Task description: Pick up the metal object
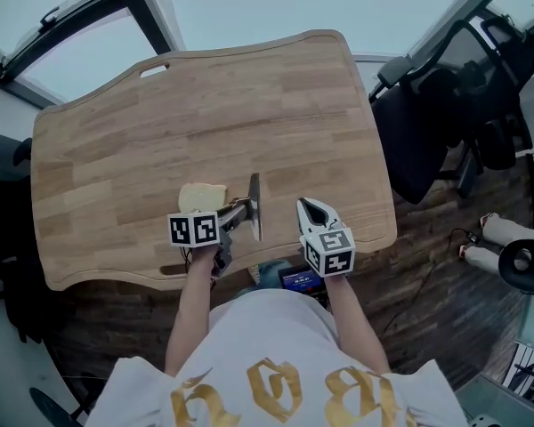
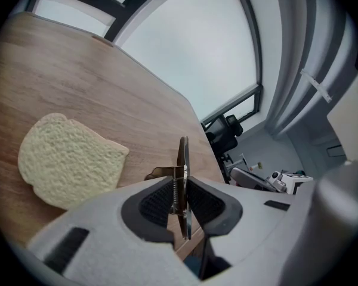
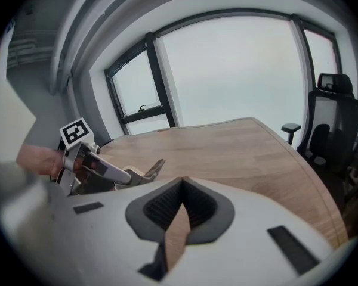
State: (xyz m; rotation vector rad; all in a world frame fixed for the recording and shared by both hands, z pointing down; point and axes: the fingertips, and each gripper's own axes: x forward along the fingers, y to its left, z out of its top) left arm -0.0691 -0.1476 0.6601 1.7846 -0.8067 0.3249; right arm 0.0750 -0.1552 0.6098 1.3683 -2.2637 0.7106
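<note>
A thin flat metal object [image 1: 254, 205] is clamped between the jaws of my left gripper [image 1: 243, 211], near the table's front edge. In the left gripper view the metal object [image 2: 182, 159] stands edge-on between the pads, and my left gripper [image 2: 180, 182] is shut on it. Just left of it a slice of bread [image 1: 201, 197] lies on the wooden table [image 1: 205, 105]. My right gripper [image 1: 305, 206] hovers to the right of the metal object, apart from it. In its own view my right gripper [image 3: 180, 185] is shut with nothing between the jaws.
The bread slice [image 2: 65, 159] lies flat close to the left jaws. A black office chair [image 1: 427, 123] stands off the table's right side. Windows run behind the table's far edge. Dark wooden floor [image 1: 427, 283] lies to the right.
</note>
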